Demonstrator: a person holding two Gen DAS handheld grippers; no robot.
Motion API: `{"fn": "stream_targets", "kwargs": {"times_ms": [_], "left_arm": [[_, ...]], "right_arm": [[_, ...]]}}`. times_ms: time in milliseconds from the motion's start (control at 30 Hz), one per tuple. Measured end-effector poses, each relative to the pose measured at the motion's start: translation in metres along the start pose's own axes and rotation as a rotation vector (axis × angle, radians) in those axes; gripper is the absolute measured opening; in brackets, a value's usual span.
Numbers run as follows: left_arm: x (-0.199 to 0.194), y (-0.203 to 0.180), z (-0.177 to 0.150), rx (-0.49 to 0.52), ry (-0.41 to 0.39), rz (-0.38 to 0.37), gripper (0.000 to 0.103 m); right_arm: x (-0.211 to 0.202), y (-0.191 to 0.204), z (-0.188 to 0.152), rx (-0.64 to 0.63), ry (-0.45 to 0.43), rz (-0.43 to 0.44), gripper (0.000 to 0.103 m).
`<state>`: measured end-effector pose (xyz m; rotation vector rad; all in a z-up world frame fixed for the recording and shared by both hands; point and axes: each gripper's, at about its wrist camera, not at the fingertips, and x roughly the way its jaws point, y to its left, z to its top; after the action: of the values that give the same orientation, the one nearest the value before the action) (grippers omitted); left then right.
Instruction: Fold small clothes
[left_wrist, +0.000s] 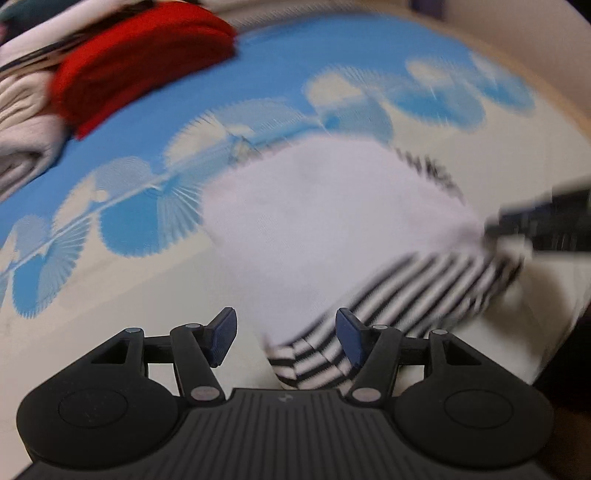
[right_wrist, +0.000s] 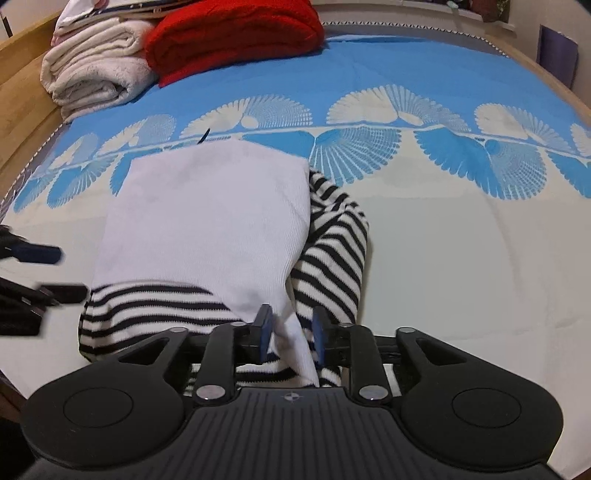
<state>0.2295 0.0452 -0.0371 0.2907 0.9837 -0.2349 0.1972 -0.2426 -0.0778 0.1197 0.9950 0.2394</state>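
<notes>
A white garment (right_wrist: 210, 214) with black-and-white striped sleeves (right_wrist: 332, 258) lies folded on the bed cover (right_wrist: 461, 240). My right gripper (right_wrist: 291, 328) is at its near edge, jaws a little apart, with a fold of white cloth loose between the pads. In the left wrist view, which is blurred, the same garment (left_wrist: 332, 214) lies ahead. My left gripper (left_wrist: 286, 336) stands open over its striped hem (left_wrist: 306, 362), which lies by the right finger. Each gripper shows at the edge of the other's view: the right gripper (left_wrist: 535, 221) and the left gripper (right_wrist: 44, 269).
A folded red blanket (right_wrist: 236, 37) and rolled white towels (right_wrist: 92, 74) are stacked at the far left of the bed, against a wooden frame (right_wrist: 22, 92). The cover is blue with cream fan patterns at the back and plain cream to the right of the garment.
</notes>
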Motion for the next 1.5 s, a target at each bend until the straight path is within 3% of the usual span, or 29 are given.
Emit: {"fn": "stream_targets", "kwargs": {"times_ms": [100, 167, 233, 333, 433, 467, 500, 600, 667, 767, 900, 1033, 1100, 1433, 1500], "left_arm": [[-0.012, 0.03, -0.01, -0.236, -0.055, -0.076, 0.065], [-0.005, 0.046, -0.024, -0.374, -0.02, -0.146, 0.06], [-0.002, 0.052, -0.024, -0.401, 0.015, -0.123, 0.055], [-0.004, 0.051, -0.021, -0.373, -0.004, -0.109, 0.055], [0.007, 0.044, -0.023, -0.352, 0.06, -0.148, 0.055], [0.009, 0.039, -0.024, -0.328, 0.074, -0.153, 0.055], [0.011, 0.034, -0.025, -0.297, 0.085, -0.161, 0.055], [0.031, 0.017, -0.032, -0.217, 0.154, -0.154, 0.055], [0.054, 0.002, -0.038, -0.117, 0.233, -0.08, 0.055], [0.068, -0.014, -0.042, -0.003, 0.259, -0.027, 0.055], [0.063, -0.013, -0.044, -0.007, 0.247, -0.025, 0.056], [0.059, -0.011, -0.043, -0.007, 0.244, -0.033, 0.057], [0.061, -0.009, -0.04, 0.0, 0.249, -0.039, 0.058], [0.067, -0.011, -0.036, 0.003, 0.265, -0.047, 0.06], [0.068, -0.009, -0.035, 0.003, 0.265, -0.051, 0.061]], "right_arm": [[-0.004, -0.003, 0.001, 0.015, -0.02, 0.005, 0.035], [-0.006, -0.004, 0.002, 0.02, -0.025, 0.019, 0.035], [-0.006, -0.006, 0.002, 0.016, -0.019, 0.04, 0.035], [0.002, -0.006, -0.001, 0.001, 0.032, 0.075, 0.037], [0.021, -0.001, -0.01, -0.066, 0.141, 0.05, 0.034], [0.027, -0.001, -0.015, -0.096, 0.173, 0.028, 0.009], [0.031, -0.001, -0.019, -0.109, 0.197, 0.026, 0.004], [0.033, -0.011, -0.021, -0.075, 0.229, 0.049, 0.003], [0.037, -0.013, -0.023, -0.066, 0.24, 0.051, 0.003], [0.042, -0.006, -0.022, -0.109, 0.252, 0.033, 0.003], [0.029, -0.013, -0.011, -0.043, 0.187, 0.05, 0.008], [-0.01, -0.033, 0.012, 0.12, -0.118, 0.025, 0.045], [-0.008, -0.035, 0.024, 0.16, -0.186, 0.028, 0.046], [0.108, -0.025, 0.066, 0.277, 0.001, 0.114, 0.046], [0.115, -0.024, 0.068, 0.295, 0.001, 0.13, 0.038]]}}
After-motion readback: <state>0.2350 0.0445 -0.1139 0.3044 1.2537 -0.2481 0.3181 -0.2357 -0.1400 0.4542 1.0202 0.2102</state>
